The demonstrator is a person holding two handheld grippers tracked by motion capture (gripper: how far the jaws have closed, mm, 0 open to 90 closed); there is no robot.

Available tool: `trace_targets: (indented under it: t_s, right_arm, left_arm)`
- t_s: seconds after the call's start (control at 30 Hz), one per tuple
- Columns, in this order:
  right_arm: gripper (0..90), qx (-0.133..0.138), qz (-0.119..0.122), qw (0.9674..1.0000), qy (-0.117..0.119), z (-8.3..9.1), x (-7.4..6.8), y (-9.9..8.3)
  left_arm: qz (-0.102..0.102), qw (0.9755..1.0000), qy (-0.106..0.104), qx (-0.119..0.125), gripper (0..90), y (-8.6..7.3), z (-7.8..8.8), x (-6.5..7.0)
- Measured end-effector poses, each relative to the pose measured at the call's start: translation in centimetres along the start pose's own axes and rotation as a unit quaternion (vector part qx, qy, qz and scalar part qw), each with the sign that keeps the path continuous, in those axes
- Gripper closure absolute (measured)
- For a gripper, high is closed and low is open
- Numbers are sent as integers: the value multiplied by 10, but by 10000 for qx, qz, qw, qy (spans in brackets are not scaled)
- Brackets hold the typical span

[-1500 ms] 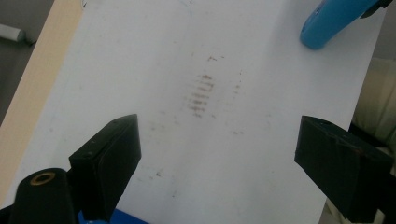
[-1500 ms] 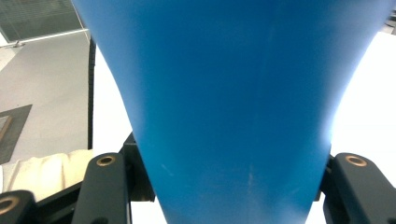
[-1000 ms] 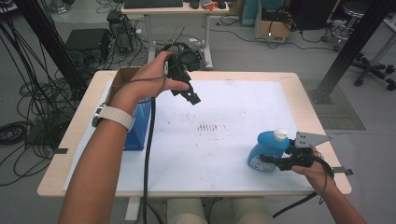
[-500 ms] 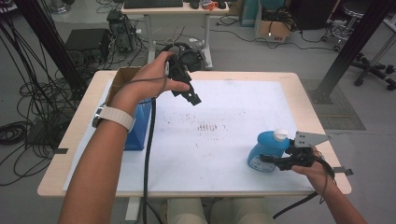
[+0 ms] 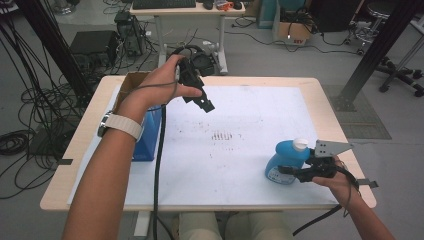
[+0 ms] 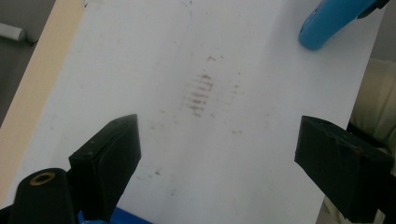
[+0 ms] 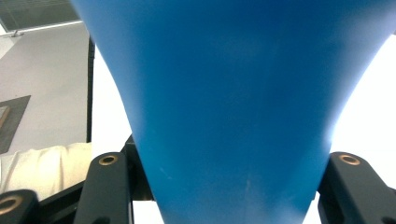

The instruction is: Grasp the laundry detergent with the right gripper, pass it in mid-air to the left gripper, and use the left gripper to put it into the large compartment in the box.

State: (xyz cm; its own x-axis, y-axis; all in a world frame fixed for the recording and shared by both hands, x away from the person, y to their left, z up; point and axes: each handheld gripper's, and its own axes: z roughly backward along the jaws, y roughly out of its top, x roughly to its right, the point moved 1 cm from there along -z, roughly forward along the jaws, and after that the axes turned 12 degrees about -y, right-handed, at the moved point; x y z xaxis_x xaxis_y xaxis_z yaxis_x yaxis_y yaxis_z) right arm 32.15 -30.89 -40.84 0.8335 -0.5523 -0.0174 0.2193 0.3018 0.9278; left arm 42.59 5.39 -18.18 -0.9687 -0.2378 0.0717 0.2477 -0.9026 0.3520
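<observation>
A blue bottle [image 5: 281, 159] with a white cap [image 5: 300, 144] leans on the white mat [image 5: 250, 120] at the front right. My right gripper [image 5: 292, 171] is shut on its lower body from the right. In the right gripper view the bottle [image 7: 224, 93] sits between the two black jaws, which press on both its sides. My left gripper [image 5: 206, 104] hangs open above the mat's far left part, tilted down toward the middle. In the left gripper view its jaws stand wide apart over smudge marks [image 6: 200, 93], with nothing between them and the bottle [image 6: 329, 21] far off.
A blue box [image 5: 150, 134] stands at the table's left edge, under my left forearm. Behind it is an open cardboard box [image 5: 127, 84]. The wooden table rim [image 5: 345, 125] frames the mat. Cables, a desk and chairs stand on the floor beyond.
</observation>
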Motion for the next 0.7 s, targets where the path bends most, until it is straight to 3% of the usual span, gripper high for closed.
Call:
trace_targets:
  t_s: [0.7]
  right_arm:
    - [420,-102,-29,9999,44,0,0,2]
  left_arm:
    - [2,10000,17,15,145,-1,1,0]
